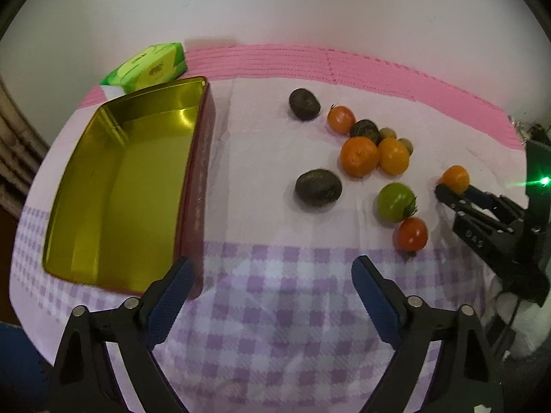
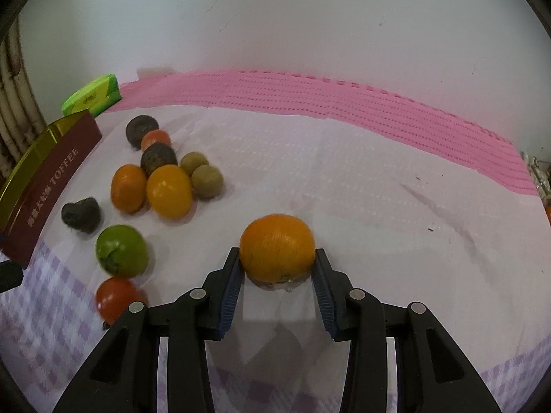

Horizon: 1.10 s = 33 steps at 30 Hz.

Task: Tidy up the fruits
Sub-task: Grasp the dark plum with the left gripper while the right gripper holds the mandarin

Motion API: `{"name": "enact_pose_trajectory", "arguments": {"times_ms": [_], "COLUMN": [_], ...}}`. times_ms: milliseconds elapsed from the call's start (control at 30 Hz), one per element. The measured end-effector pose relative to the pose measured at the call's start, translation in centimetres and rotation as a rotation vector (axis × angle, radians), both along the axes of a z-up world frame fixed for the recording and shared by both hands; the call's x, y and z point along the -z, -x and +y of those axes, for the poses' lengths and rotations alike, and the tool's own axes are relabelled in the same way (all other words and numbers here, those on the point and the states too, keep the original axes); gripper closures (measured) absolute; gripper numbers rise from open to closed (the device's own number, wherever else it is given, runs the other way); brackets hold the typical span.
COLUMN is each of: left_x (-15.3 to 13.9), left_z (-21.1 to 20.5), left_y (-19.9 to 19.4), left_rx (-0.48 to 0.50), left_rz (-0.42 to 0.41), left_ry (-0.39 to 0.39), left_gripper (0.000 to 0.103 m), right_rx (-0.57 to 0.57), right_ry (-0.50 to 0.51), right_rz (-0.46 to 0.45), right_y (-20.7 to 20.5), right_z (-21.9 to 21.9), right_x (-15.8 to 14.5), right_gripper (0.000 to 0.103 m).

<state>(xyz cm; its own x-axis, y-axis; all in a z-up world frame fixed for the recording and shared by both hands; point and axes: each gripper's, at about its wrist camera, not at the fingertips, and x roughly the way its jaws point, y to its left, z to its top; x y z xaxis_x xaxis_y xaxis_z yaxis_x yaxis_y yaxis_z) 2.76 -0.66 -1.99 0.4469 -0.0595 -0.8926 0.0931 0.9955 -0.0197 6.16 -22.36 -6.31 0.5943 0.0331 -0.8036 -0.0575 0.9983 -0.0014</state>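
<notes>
The right gripper (image 2: 277, 268) has its blue pads against both sides of a mandarin (image 2: 277, 246), clamped on it near the right edge of the worktop (image 2: 378, 186); whether the fruit is lifted clear of the cloth cannot be told. The left gripper (image 1: 272, 275) hangs with its jaws spread wide and nothing between them, over the checked front strip of the cloth. Beside it, at the worktop's left edge, sits an open toffee tin (image 1: 117, 186) with a bare gold inside. The other fruit lies mid-worktop: two mandarins (image 1: 360, 156) touching, three dark fruits (image 1: 318, 187), two small brownish ones behind, an orange tomato (image 1: 341, 119), and nearer the front a green tomato (image 1: 395, 201) just beside a red tomato (image 1: 412, 234). A green packet (image 1: 151, 65) lies at the far left corner.
</notes>
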Motion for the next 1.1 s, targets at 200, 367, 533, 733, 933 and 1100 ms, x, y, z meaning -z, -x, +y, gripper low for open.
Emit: {"name": "enact_pose_trajectory", "arguments": {"times_ms": [200,367,533,733,933,1100], "left_x": [0.0,0.7,1.6,2.9,3.7,3.9], "left_z": [-1.1,-1.9,-2.8,-3.3,-3.4,-3.2], "left_y": [-1.7,-3.5,-4.8,-6.5,-7.3,-7.6], "left_rx": [0.050,0.078,0.109,0.108,0.096,0.099], "left_rz": [-0.004,0.019,0.031,0.069,0.089,0.097], "left_ry": [-0.001,0.024,0.016,0.036,0.045,0.062], "left_gripper": [0.025,0.036,0.039,0.047,0.060,0.067], "right_rx": [0.000,0.002,0.002,0.001,0.001,0.001], "right_ry": [0.006,0.002,0.003,0.006,0.006,0.006], "right_rz": [-0.027,-0.028,-0.030,-0.030,-0.030,-0.030], "right_y": [0.1,0.1,0.2,0.2,0.2,0.2], "right_z": [-0.2,-0.2,-0.3,-0.2,-0.2,-0.2], "right_x": [0.1,0.1,0.1,0.1,0.1,0.1], "right_gripper": [0.062,0.062,0.062,0.062,0.062,0.062]}}
